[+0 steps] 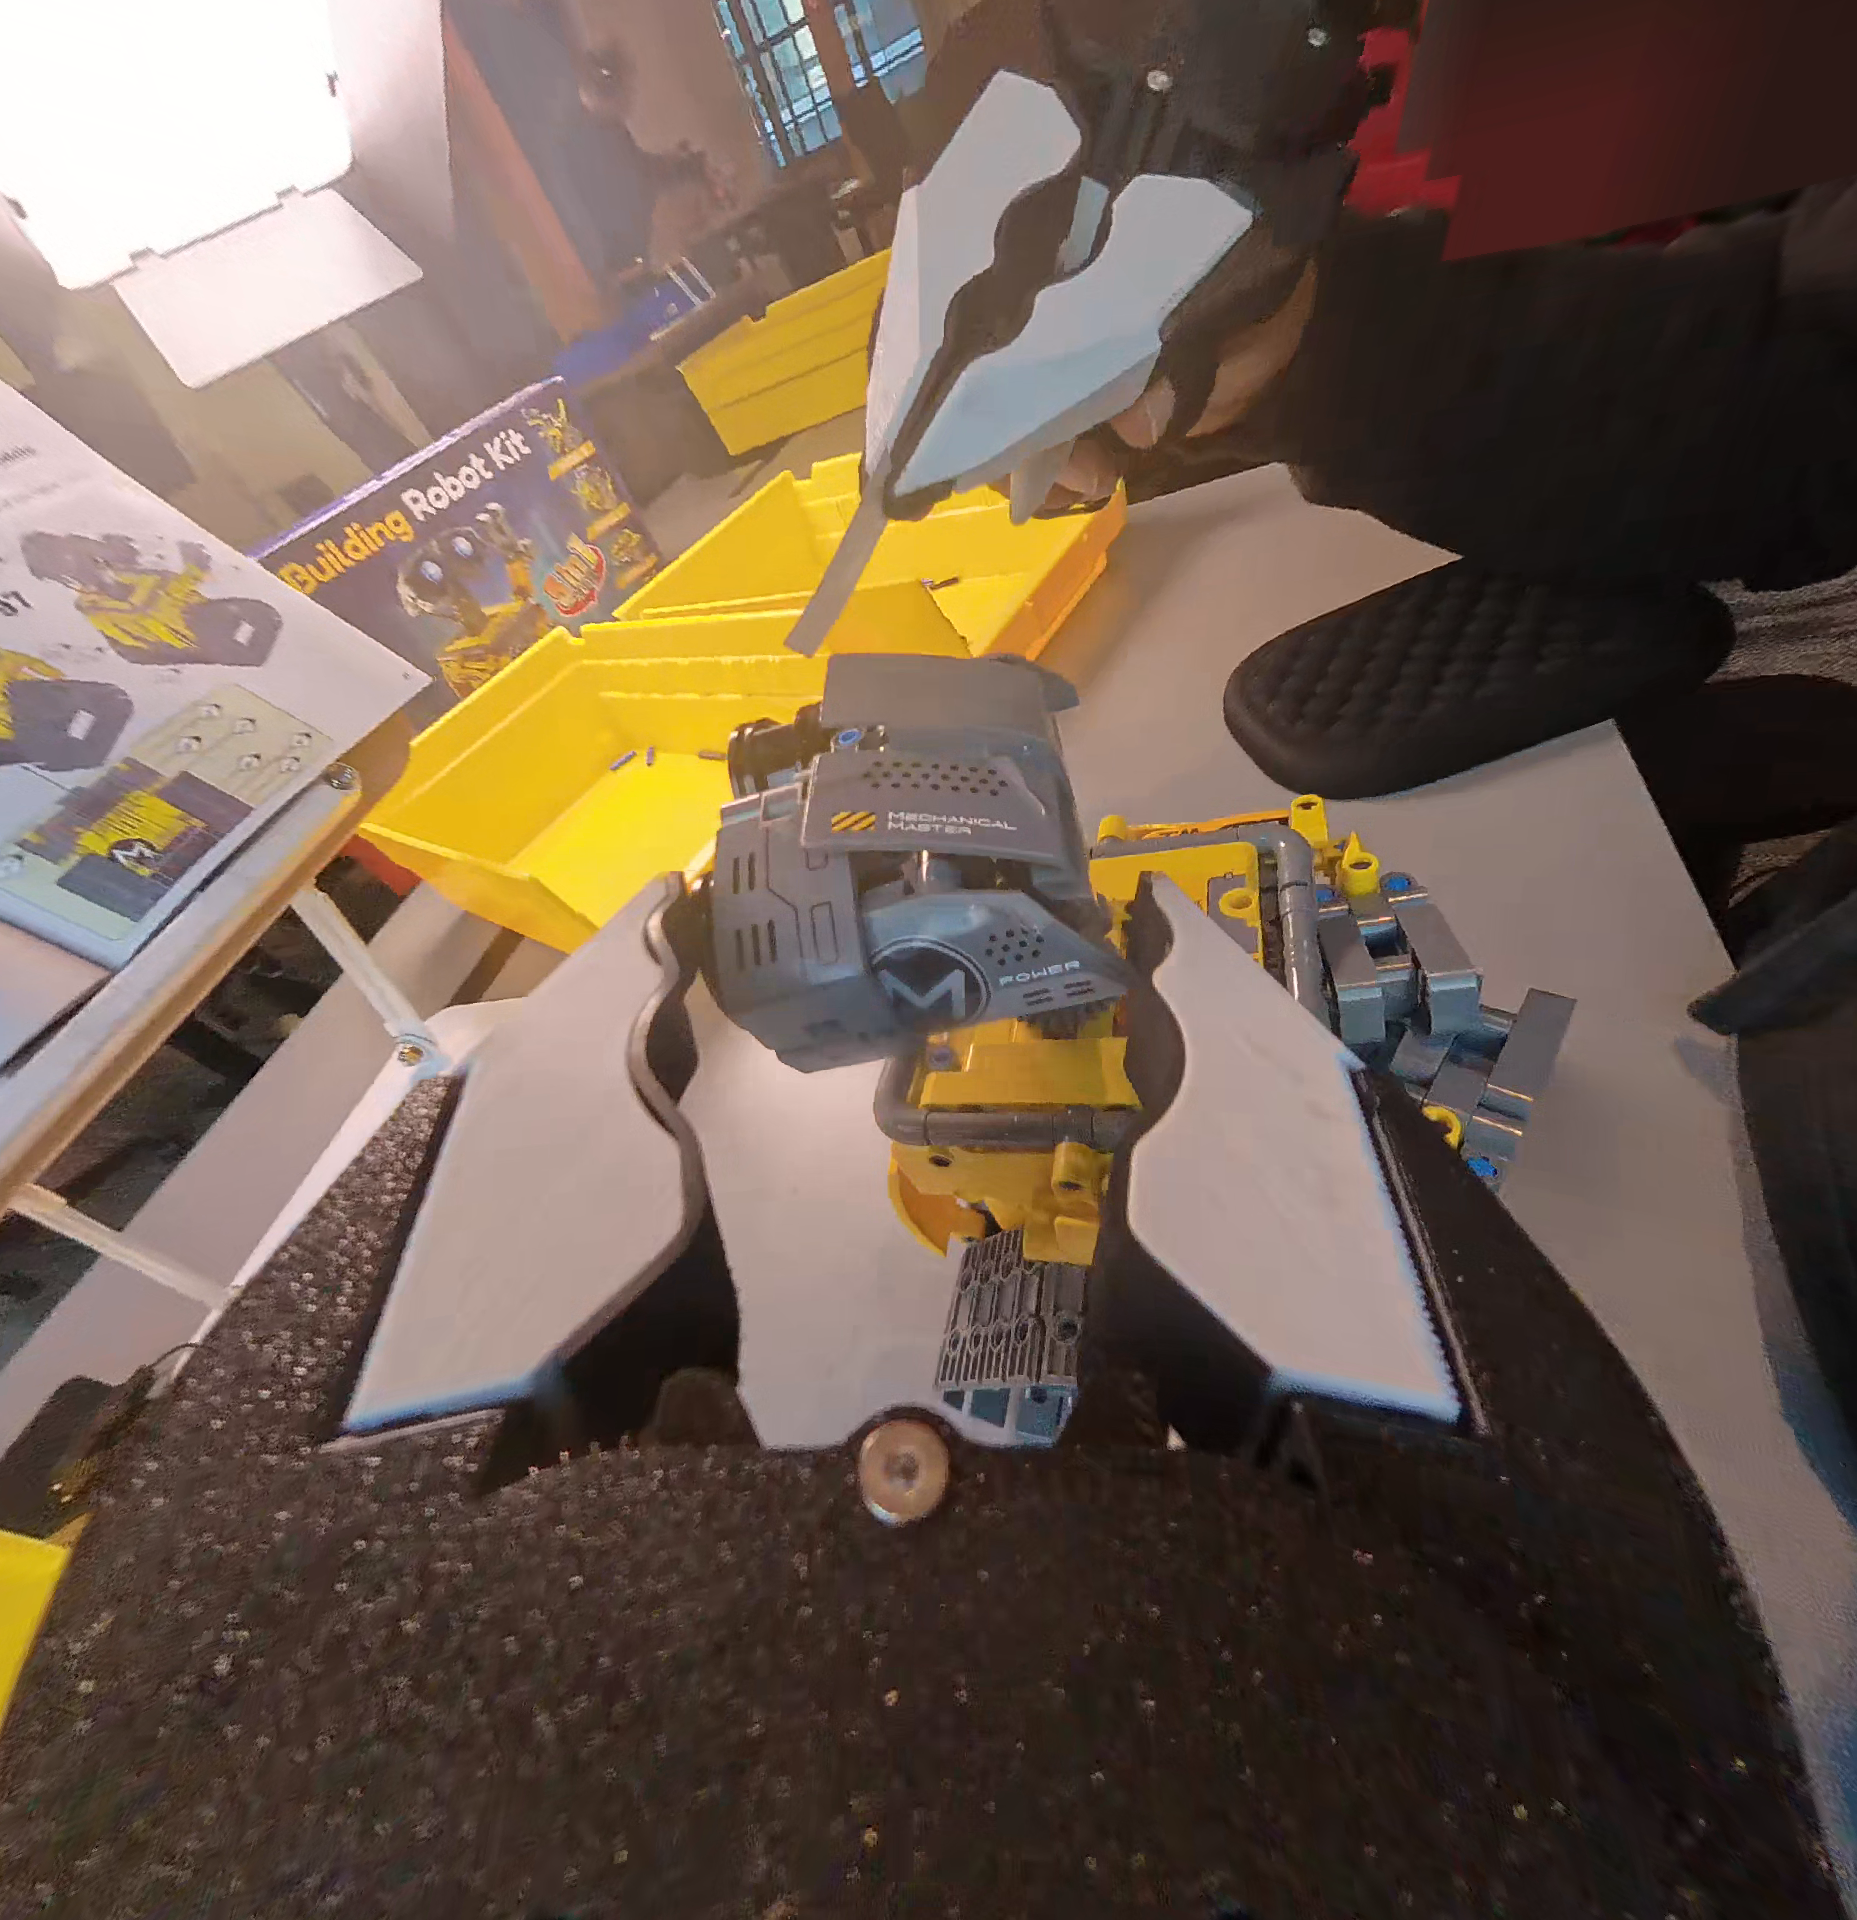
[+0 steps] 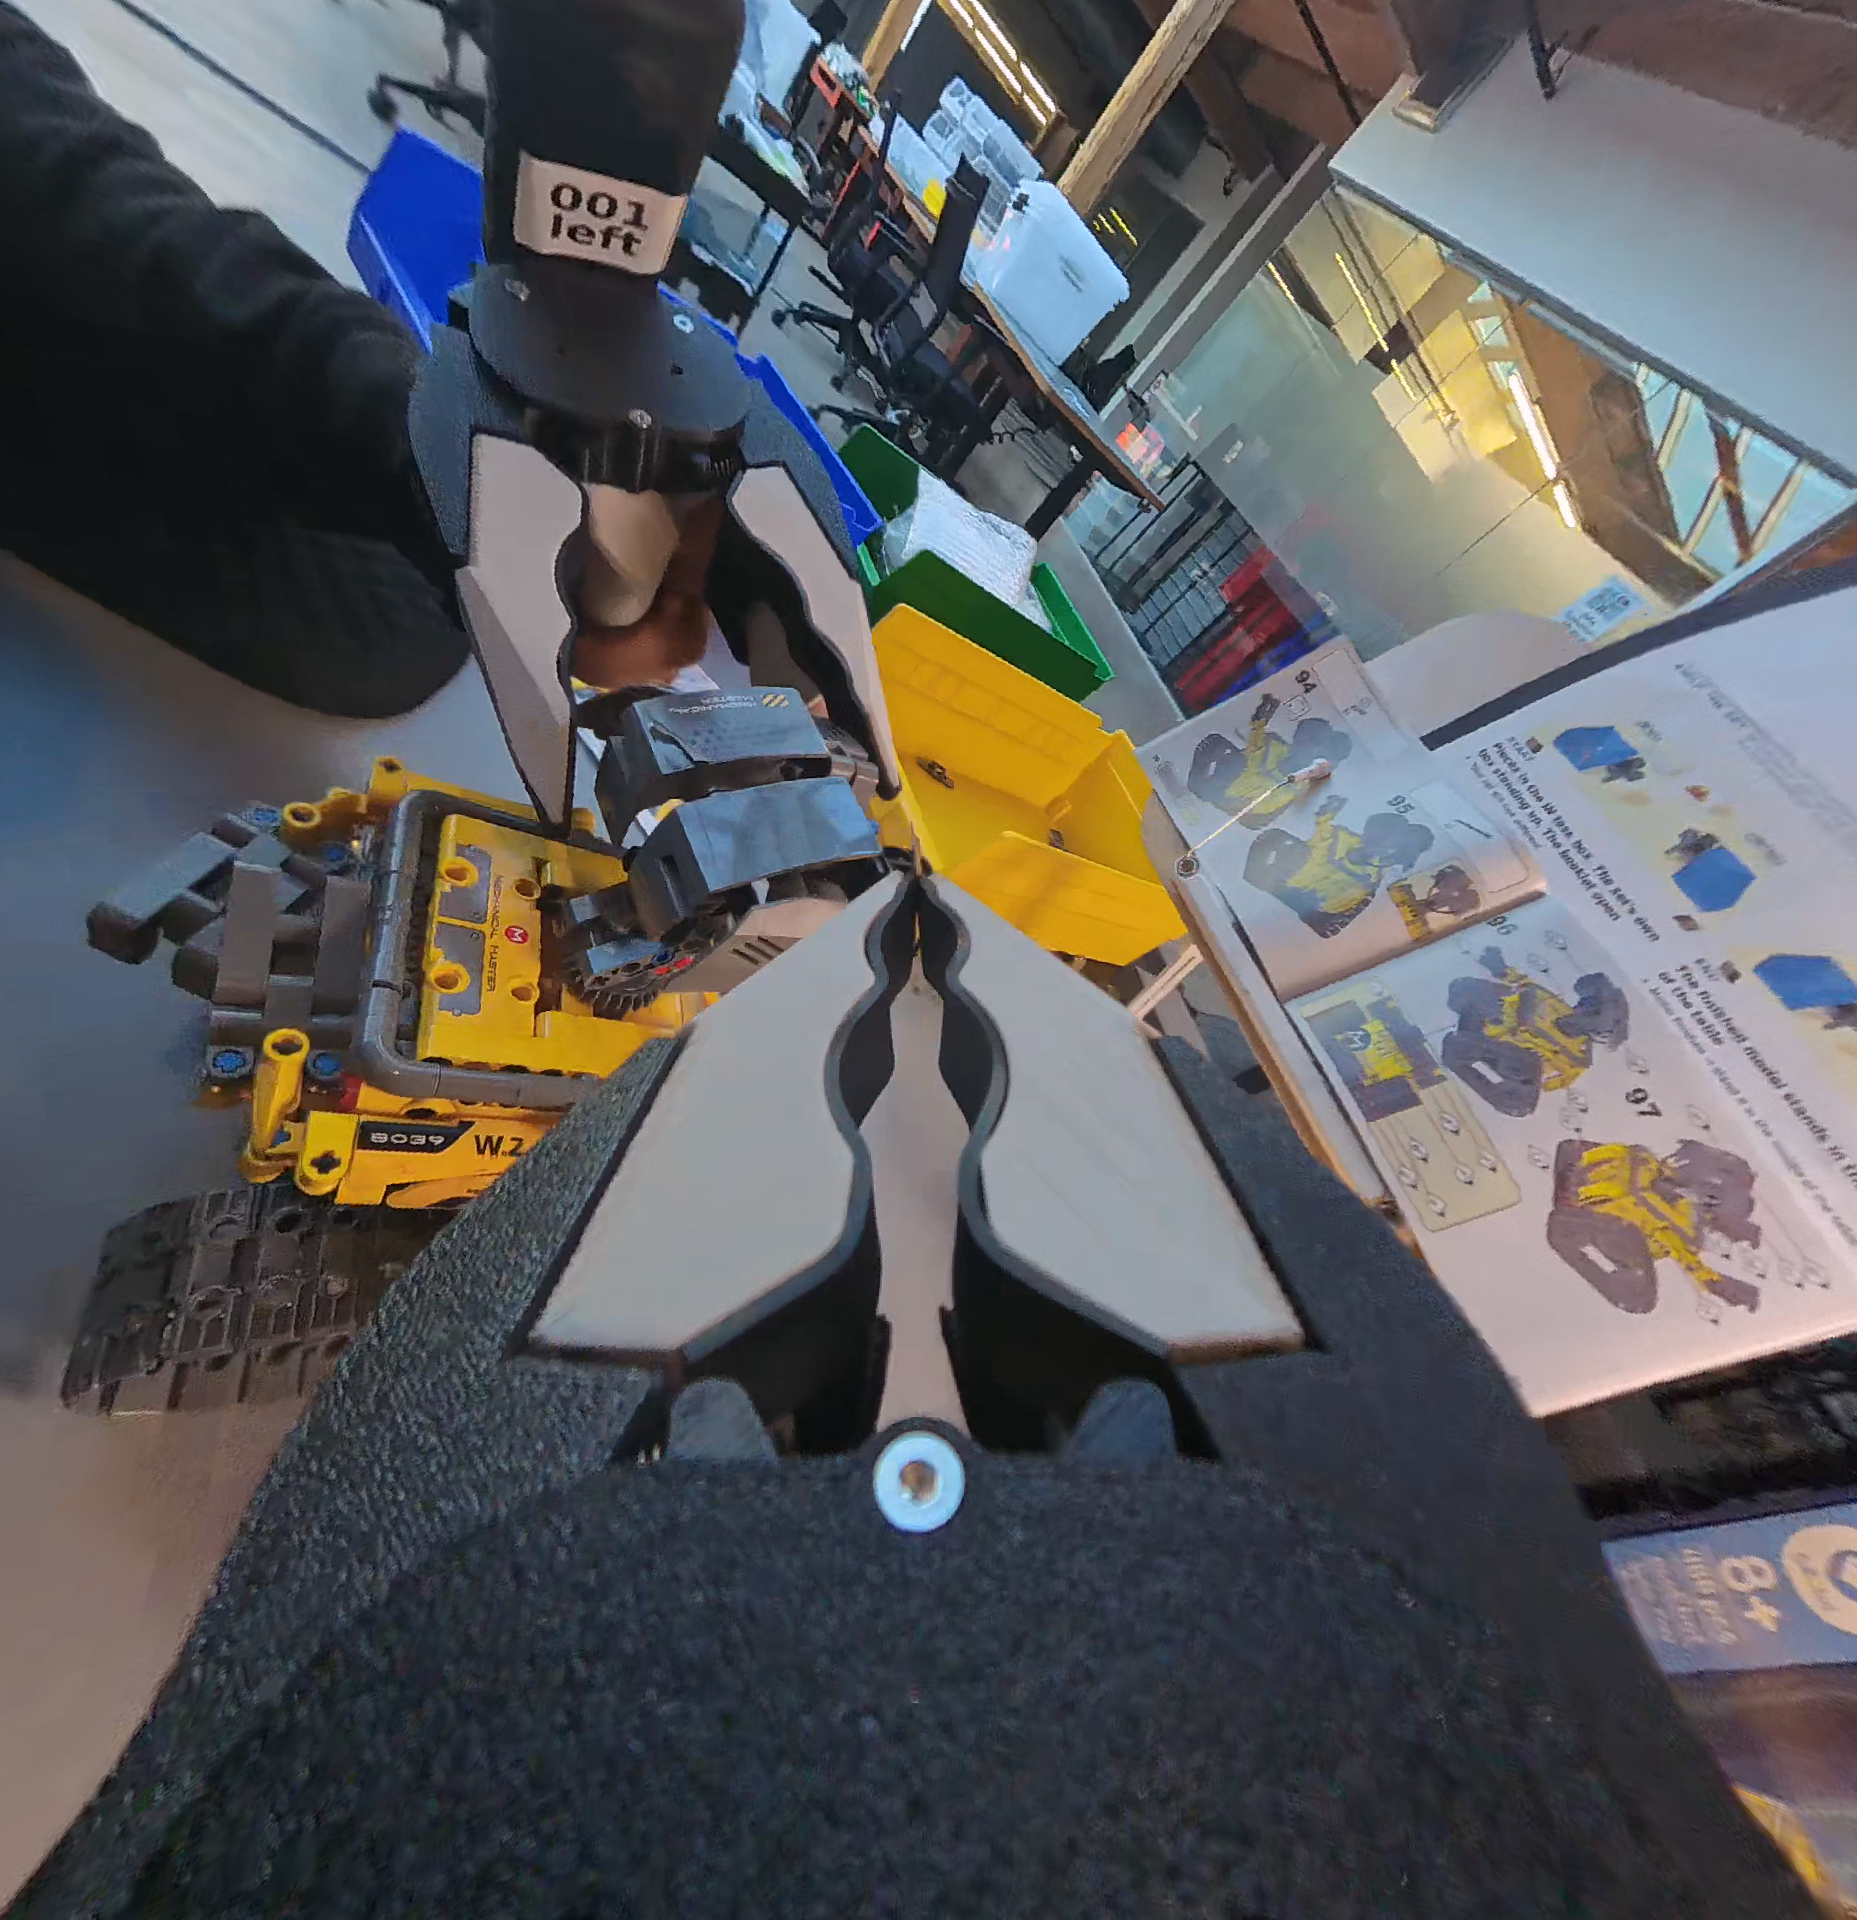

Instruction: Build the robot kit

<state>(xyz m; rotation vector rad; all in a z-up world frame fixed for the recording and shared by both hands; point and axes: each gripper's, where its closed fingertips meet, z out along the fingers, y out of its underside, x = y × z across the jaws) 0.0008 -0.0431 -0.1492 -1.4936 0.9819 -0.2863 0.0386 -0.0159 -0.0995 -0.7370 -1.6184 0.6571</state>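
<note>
A yellow and grey toy robot model [image 1: 1007, 1070] lies on the grey table, with a black track [image 1: 1007, 1320] toward me. My left gripper [image 1: 908, 894] has its jaws wide, pressed on either side of the model's grey head [image 1: 903, 914]. My right gripper [image 1: 893, 499] hangs above and behind the head, shut on a thin flat grey strip [image 1: 836, 592] that points down at it. In the right wrist view my right gripper [image 2: 916, 883] is closed, with its tips at the grey head [image 2: 737, 831]. The left gripper [image 2: 721, 800] straddles the head above the yellow body [image 2: 467, 935].
Yellow parts bins [image 1: 550, 790] stand just behind the model; they also show in the right wrist view [image 2: 1007, 727]. An open instruction booklet on a stand [image 1: 124, 675] and the kit box [image 1: 467, 540] are at the left. A black sleeve [image 1: 1475, 665] rests on the table. A green bin [image 2: 1007, 613] lies farther back. Some 8 centimeters of space lies between my two pairs of fingers.
</note>
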